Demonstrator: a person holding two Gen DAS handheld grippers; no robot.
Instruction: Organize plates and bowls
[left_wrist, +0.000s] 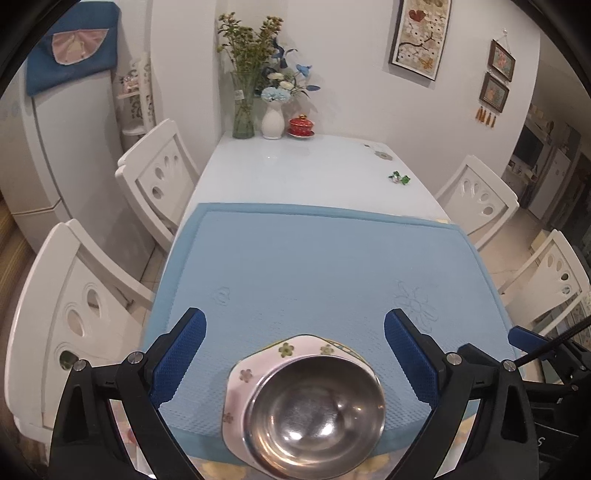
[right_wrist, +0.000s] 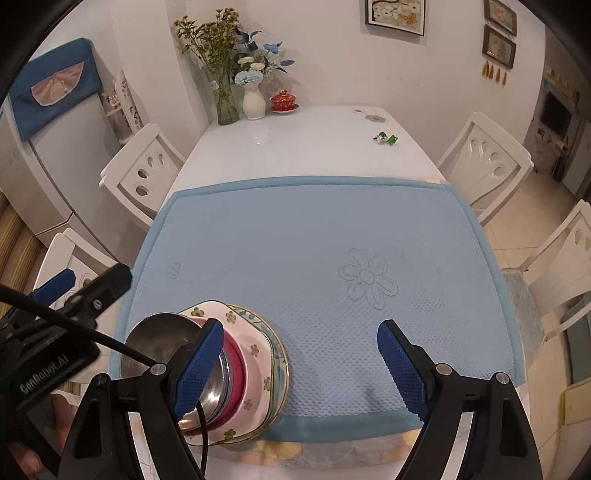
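The left gripper (left_wrist: 295, 332) has its blue-padded fingers (left_wrist: 408, 354) spread wide with nothing between them; they hang above the near edge of the bench, one on each side of the stack of dishes; the right gripper (right_wrist: 301, 354) is likewise spread wide and grips nothing, its left finger (right_wrist: 201, 365) standing in front of the stack's right side, though whether it touches cannot be told; its right finger stands over bare mat

Between and below the left fingers lies the steel bowl (left_wrist: 316, 410), upright and uppermost in the stack; in the right wrist view a red bowl (right_wrist: 236, 373) shows as a band just beneath it; both sit on a pale pink plate (left_wrist: 284, 349) with small flowers, and under that a round plate (right_wrist: 279, 354) with a gold rim peeps out; the whole stack rests at the near left corner of the blue mat (left_wrist: 314, 266), overhanging its front border

The mat covers the near half of the white bench (left_wrist: 295, 166); at the far end stand a glass vase (left_wrist: 243, 110) of green stems, a white vase (left_wrist: 272, 122) of blue flowers and a red lidded cup (left_wrist: 301, 126) on its saucer, close together by the wall; a small green object (left_wrist: 399, 178) lies near the right edge; white chairs (left_wrist: 159, 173) line both sides
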